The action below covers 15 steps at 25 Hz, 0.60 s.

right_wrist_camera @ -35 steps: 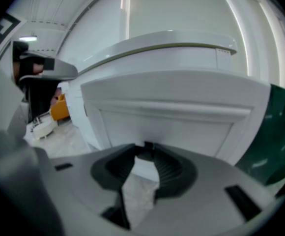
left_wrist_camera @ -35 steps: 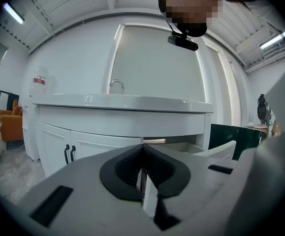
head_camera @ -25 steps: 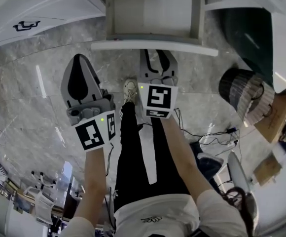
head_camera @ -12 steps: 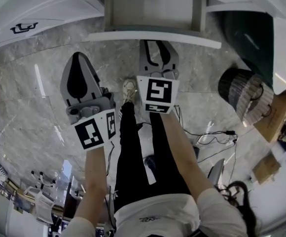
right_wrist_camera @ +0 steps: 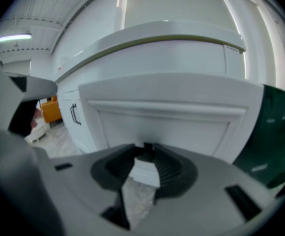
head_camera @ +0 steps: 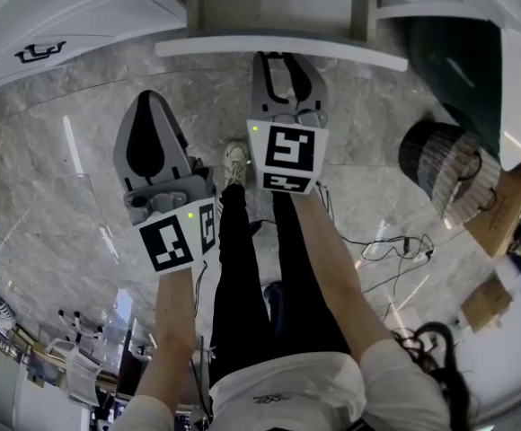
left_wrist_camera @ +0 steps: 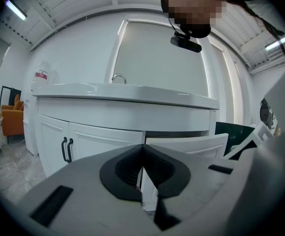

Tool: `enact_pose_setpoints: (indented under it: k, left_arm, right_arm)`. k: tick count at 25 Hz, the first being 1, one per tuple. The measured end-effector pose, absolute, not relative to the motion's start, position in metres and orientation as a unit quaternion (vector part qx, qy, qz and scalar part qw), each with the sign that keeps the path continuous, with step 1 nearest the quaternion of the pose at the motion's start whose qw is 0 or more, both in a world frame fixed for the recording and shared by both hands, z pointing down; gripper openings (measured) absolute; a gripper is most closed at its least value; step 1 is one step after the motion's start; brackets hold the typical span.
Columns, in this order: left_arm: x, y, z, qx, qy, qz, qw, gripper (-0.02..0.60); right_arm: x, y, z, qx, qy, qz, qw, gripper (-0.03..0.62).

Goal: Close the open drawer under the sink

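Meeting the jutting white panelled drawer front [head_camera: 207, 48] below the white sink counter [left_wrist_camera: 132, 95], the grey right gripper [head_camera: 285, 59] held its jaws slightly apart, gripping nothing, seemingly to shove with its tips; the grey left gripper [head_camera: 146, 101] hung back, jaws together, empty, evidently unneeded.

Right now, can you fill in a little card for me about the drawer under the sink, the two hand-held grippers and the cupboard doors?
Drawer: open, pulled out from under the sink counter, white panelled front
Left hand-held gripper: shut, empty, held short of the cupboard, touching nothing
Right hand-held gripper: jaws apart, nothing between them, tips up at the drawer front
Cupboard doors: closed, two black handles side by side, left of the drawer
Floor: grey marble, cables trailing across it
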<state>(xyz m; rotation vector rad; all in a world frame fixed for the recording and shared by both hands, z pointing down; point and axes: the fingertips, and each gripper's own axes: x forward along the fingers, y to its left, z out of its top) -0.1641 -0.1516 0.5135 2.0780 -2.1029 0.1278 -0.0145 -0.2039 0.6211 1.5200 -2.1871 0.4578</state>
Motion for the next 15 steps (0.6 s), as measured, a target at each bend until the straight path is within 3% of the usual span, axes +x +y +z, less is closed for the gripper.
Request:
enact_pose_setpoints:
  k: [15]
  left_arm:
    - [-0.170, -0.153, 0.517, 0.695, -0.711, 0.057, 0.088, 0.021]
  right_arm:
    - [-0.019, -0.274, 0.623, 0.539, -0.792, 0.170, 0.230, 0.144]
